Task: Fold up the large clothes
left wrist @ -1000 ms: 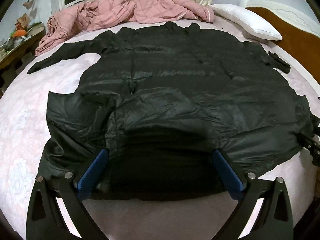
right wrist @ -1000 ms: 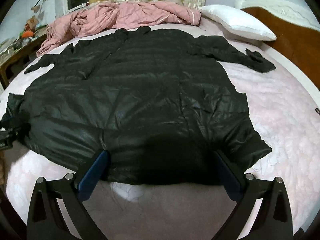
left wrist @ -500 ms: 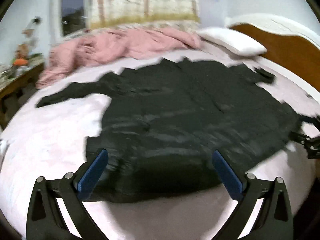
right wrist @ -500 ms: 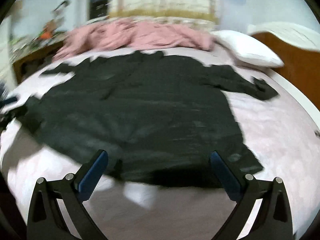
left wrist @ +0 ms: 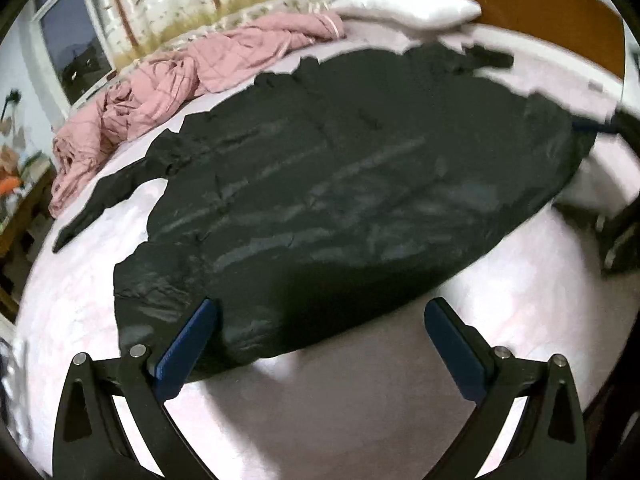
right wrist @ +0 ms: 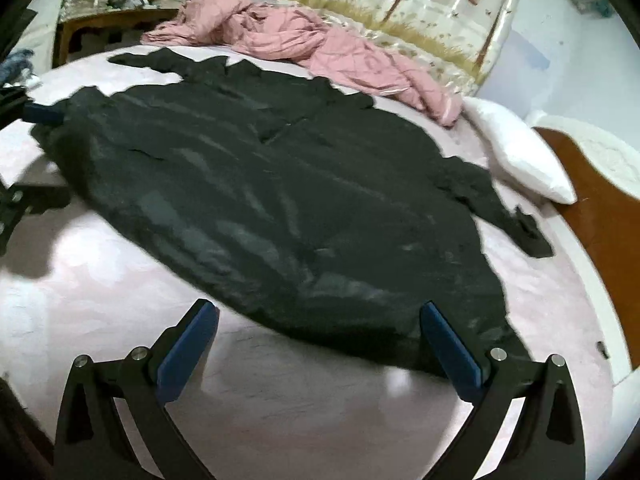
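A large black padded coat lies spread flat on a pale pink bed, hem toward me, sleeves out to both sides. It also shows in the right wrist view. My left gripper is open and empty, held above the hem near its left corner. My right gripper is open and empty, above the hem near its right corner. The right gripper shows blurred at the coat's right edge in the left wrist view. The left gripper shows at the coat's left edge in the right wrist view.
A crumpled pink quilt lies along the far side of the bed, also in the right wrist view. A white pillow rests by the wooden headboard. A cluttered wooden table stands beyond the bed.
Both grippers have pulled back and swung outward from the hem, left view turning left, right view turning right. The coat lies as before. Both grippers stay open.
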A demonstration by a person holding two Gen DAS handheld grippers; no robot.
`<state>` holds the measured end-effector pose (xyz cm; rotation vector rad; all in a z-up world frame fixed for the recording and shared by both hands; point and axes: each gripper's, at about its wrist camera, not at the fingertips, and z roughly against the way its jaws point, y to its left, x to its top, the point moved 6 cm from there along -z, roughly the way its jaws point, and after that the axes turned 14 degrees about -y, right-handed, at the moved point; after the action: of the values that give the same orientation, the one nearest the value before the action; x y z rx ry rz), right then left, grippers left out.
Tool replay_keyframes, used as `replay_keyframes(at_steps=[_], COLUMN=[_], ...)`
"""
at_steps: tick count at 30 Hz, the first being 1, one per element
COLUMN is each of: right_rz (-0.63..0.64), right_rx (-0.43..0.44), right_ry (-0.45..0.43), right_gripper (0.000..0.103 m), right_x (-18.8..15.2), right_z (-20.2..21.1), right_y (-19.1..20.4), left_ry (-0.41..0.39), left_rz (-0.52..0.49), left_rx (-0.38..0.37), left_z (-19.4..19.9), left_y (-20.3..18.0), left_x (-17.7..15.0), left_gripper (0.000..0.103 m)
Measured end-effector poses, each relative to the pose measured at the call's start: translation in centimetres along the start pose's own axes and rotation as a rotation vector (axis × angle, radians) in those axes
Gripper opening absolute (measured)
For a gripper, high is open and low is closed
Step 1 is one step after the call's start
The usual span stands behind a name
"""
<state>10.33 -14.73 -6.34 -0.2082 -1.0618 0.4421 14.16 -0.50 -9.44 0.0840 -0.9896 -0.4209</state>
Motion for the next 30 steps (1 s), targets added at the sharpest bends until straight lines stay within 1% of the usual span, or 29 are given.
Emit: replay_keyframes(at_steps=[1, 2, 4, 6, 7, 9, 11, 12, 13, 15, 18, 23, 24, 25, 26, 27, 28, 30], right_rz=[0.003, 0.000, -0.036, -0.070, -0.081, -0.103, -0.121, -0.129, -0.133, -0.134, -0.121, -0.131, -0.138, -0.145, -0.152, -0.157, -0.164, -0.164], right_rx=[-0.031, -0.054, -0.096, -0.117, -0.130, -0.167, -0.185, -0.191, -0.203, -0.229, -0.236, -0.227, -0.220, -0.210, -0.194, -0.175, -0.145, -0.133], right_ry=[0.009, 0.020, 0.040, 0.055, 0.058, 0.063, 0.058, 0.051, 0.043, 0.024, 0.011, 0.022, 0.024, 0.026, 0.028, 0.030, 0.034, 0.037], right_gripper=[0.103, 0.103, 0.103, 0.103, 0.103, 0.103, 0.103, 0.103, 0.103, 0.103, 0.103, 0.102, 0.096, 0.089, 0.069, 0.043, 0.037, 0.031], right_x=[-0.2, -0.4, -0.9, -1.1, -1.2, -1.4, -1.4, -1.3, -1.2, -1.0, -0.7, -0.8, -0.8, -0.8, -0.9, -0.9, -0.9, -0.9], right_z=[-0.3, -0.5, -0.9, -1.1, -1.2, -1.3, -1.3, -1.2, -1.0, -0.7, -0.5, -0.7, -0.8, -0.8, -0.8, -0.8, -0.9, -0.8], right_y=[-0.6, -1.1, -2.6, -3.7, -4.2, -5.4, -6.2, -6.5, -6.7, -7.1, -7.1, -6.9, -6.9, -6.8, -6.7, -6.5, -6.2, -5.9], left_ry=[0.008, 0.014, 0.029, 0.035, 0.032, 0.015, -0.007, -0.010, -0.013, -0.025, -0.032, -0.024, -0.014, -0.011, -0.011, -0.012, -0.014, -0.020], left_rz=[-0.016, -0.012, 0.031, 0.066, 0.079, 0.107, 0.147, 0.158, 0.162, 0.161, 0.145, 0.164, 0.191, 0.220, 0.254, 0.279, 0.296, 0.298], left_rx=[0.027, 0.037, 0.044, 0.099, 0.145, 0.197, 0.196, 0.196, 0.192, 0.201, 0.216, 0.200, 0.189, 0.175, 0.150, 0.124, 0.103, 0.105], left_z=[-0.3, -0.5, -1.0, -1.4, -1.5, -1.4, -1.1, -1.0, -0.8, -0.6, -0.6, -0.7, -0.7, -0.7, -0.7, -0.6, -0.5, -0.3], left_y=[0.2, 0.4, 1.3, 3.0, 4.0, 5.7, 6.8, 7.1, 7.2, 7.3, 7.2, 7.2, 7.3, 7.4, 7.4, 7.3, 7.0, 6.1], left_x=[-0.2, -0.4, -0.5, -0.7, -0.8, -0.8, -0.9, -0.9, -0.8, -0.6, -0.4, -0.5, -0.6, -0.7, -0.7, -0.6, -0.5, -0.3], left_gripper=[0.103, 0.103, 0.103, 0.103, 0.103, 0.103, 0.097, 0.088, 0.084, 0.084, 0.084, 0.082, 0.080, 0.071, 0.062, 0.043, 0.029, 0.024])
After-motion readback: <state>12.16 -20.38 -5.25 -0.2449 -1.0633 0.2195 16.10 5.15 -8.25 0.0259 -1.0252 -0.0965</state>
